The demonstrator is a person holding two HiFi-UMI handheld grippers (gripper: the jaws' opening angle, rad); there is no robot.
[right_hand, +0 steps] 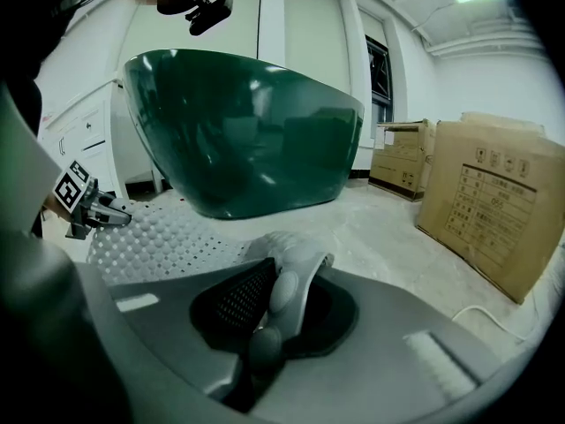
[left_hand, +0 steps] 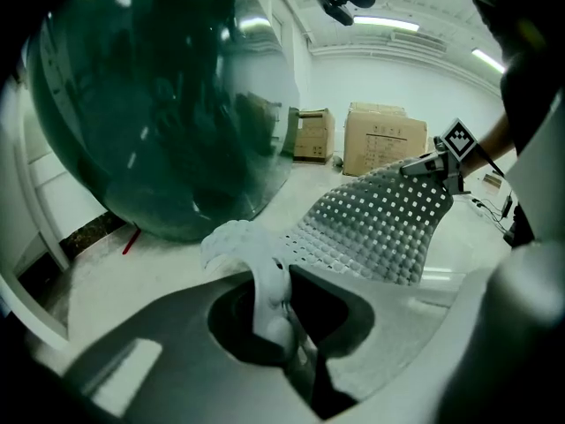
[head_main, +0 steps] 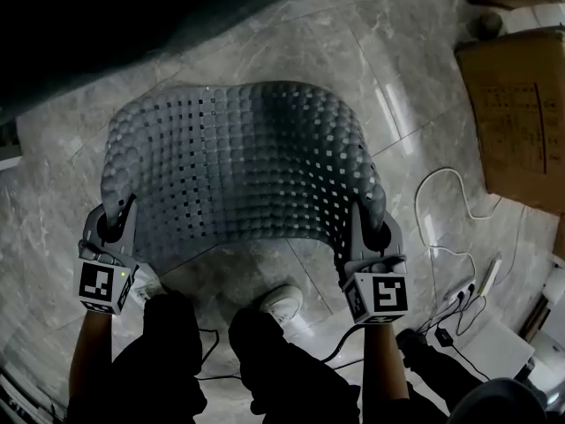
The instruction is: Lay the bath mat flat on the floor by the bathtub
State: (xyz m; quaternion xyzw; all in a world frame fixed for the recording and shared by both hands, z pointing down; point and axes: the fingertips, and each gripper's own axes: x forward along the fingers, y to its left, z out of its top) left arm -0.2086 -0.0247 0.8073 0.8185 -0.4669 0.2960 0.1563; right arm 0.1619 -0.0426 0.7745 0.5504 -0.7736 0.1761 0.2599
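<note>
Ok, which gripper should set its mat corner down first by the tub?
Probably left. The left gripper and right gripper are each shut on a near corner of the bath mat, but the left hangs closer to the bathtub, so its corner can anchor the mat there.

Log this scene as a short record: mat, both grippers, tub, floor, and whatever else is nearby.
mat: grey, studded, perforated; held by two corners, bowed, not yet flat
left gripper: fingers shut on one mat corner
right gripper: fingers shut on the other corner
tub: dark green, just beyond the mat
floor: grey marble tiles
nearby: boxes and a white cable on the right gripper's side
</note>
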